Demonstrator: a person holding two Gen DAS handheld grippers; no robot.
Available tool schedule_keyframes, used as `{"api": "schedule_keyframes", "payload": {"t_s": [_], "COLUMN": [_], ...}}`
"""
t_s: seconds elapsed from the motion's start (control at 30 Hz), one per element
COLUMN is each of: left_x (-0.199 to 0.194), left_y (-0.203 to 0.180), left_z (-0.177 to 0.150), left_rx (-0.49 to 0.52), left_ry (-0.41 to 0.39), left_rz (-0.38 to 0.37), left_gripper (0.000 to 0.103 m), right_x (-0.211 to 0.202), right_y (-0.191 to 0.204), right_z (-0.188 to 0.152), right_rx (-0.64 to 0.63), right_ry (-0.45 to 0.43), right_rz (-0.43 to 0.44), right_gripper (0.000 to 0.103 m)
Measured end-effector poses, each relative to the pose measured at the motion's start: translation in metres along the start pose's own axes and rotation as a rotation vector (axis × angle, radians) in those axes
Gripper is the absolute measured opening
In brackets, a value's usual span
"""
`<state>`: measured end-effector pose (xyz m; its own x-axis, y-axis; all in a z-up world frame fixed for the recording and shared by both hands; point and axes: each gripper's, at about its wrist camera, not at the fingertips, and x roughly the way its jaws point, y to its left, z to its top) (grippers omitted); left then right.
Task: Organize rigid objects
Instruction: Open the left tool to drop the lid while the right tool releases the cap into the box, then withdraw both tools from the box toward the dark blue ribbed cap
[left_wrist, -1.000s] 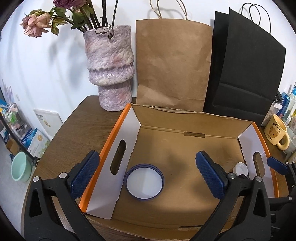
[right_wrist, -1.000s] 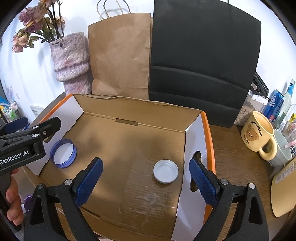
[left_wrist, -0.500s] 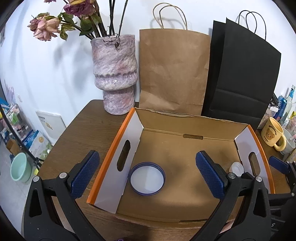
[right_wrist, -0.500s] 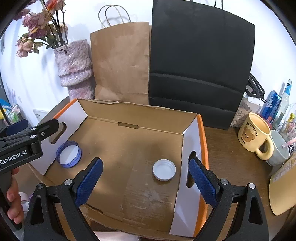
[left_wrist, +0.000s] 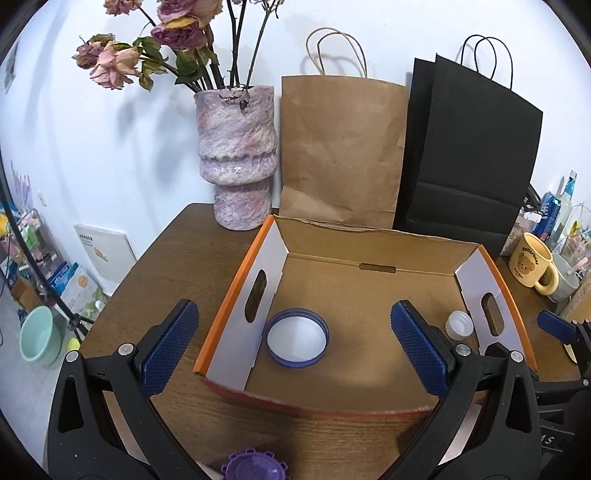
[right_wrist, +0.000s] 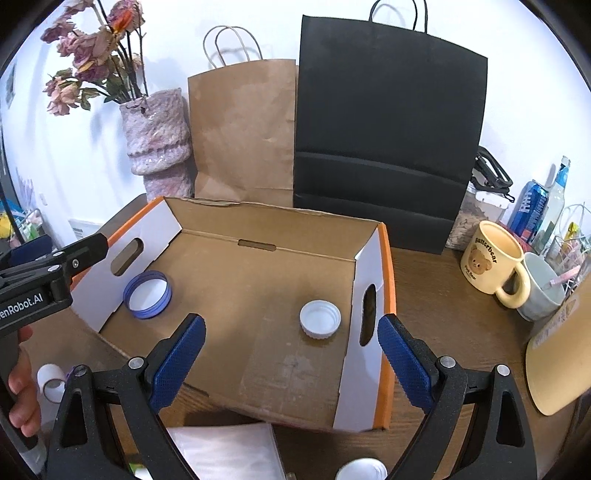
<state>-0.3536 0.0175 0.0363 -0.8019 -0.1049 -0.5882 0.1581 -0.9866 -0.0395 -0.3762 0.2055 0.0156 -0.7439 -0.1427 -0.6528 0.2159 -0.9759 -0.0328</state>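
An open cardboard box (left_wrist: 365, 236) (right_wrist: 280, 218) with orange edges sits on the wooden table. Inside it lie a blue-rimmed lid (left_wrist: 296, 336) (right_wrist: 147, 294) at the left and a white cap (left_wrist: 459, 324) (right_wrist: 320, 318) at the right. My left gripper (left_wrist: 295, 347) is open and empty, in front of and above the box. My right gripper (right_wrist: 291, 354) is open and empty over the box's near right part. A purple ridged cap (left_wrist: 254, 466) lies at the near edge. White objects (right_wrist: 361, 469) and a white tube (right_wrist: 50, 378) lie near me.
A purple vase with dried flowers (left_wrist: 236, 155), a brown paper bag (left_wrist: 336, 147) and a black paper bag (left_wrist: 469, 158) stand behind the box. A yellow bear mug (right_wrist: 493, 264), a grey cup (right_wrist: 541, 286) and drink cans (right_wrist: 530, 208) are at the right.
Both grippers have drawn back and risen from the box, so the box looks smaller and the near table edge with the purple cap came into view. Both stay open.
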Motion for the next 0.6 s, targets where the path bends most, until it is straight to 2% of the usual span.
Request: {"api": "schedule_keyframes", "payload": {"t_s": [0.6], "left_x": [-0.058], "left_y": [0.017], "left_z": [-0.03], "left_rx": [0.011], "left_ry": [-0.026], "left_rz": [-0.027], "left_gripper": [0.103], "right_x": [-0.055], "right_y": [0.022], "right_z": [-0.034], "right_rx": [-0.041], "right_ry": [-0.054], "right_rz": [0.01], "right_gripper": [0.097]}}
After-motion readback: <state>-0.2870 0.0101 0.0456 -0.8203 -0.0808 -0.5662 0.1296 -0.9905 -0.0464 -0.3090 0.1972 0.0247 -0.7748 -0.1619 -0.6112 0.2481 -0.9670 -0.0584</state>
